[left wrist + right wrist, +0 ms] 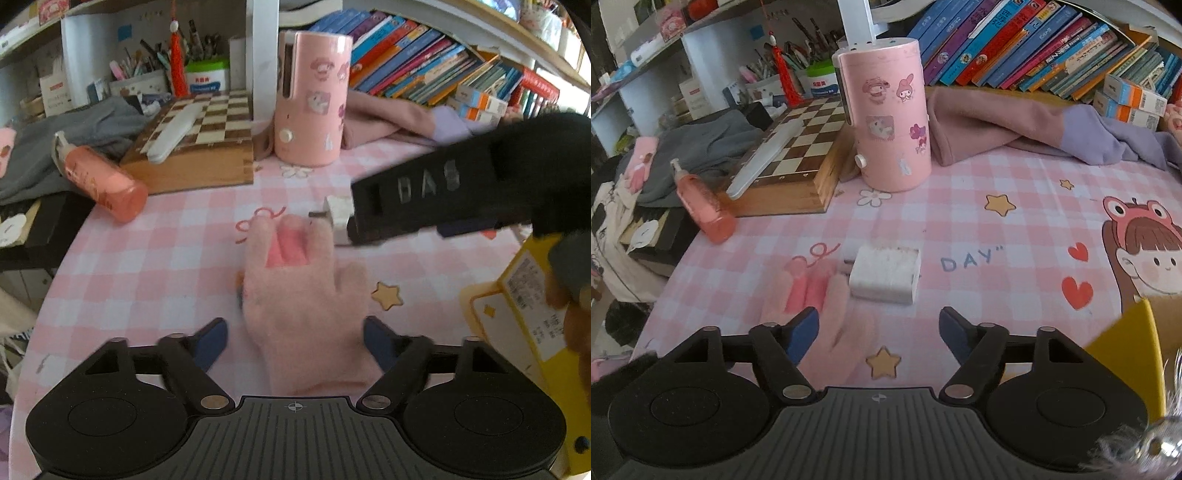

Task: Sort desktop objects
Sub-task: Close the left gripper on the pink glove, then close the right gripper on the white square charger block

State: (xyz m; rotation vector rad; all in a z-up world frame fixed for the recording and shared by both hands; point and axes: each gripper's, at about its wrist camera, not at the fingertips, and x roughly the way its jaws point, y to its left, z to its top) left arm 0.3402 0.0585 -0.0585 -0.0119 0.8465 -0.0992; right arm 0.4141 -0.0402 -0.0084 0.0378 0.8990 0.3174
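Glove [295,306]: I see it between my left gripper [295,345], spread, not pinching.
Charger [884,275]: ahead of right gripper [879,328], spread, empty.
Risk: closing early, I could snag the tablecloth [997,236].

A table [1015,229] under a pink checked cartoon cloth backs onto white shelves [701,55]; a row of leaning books [1015,40] fills the right side in soft daylight.
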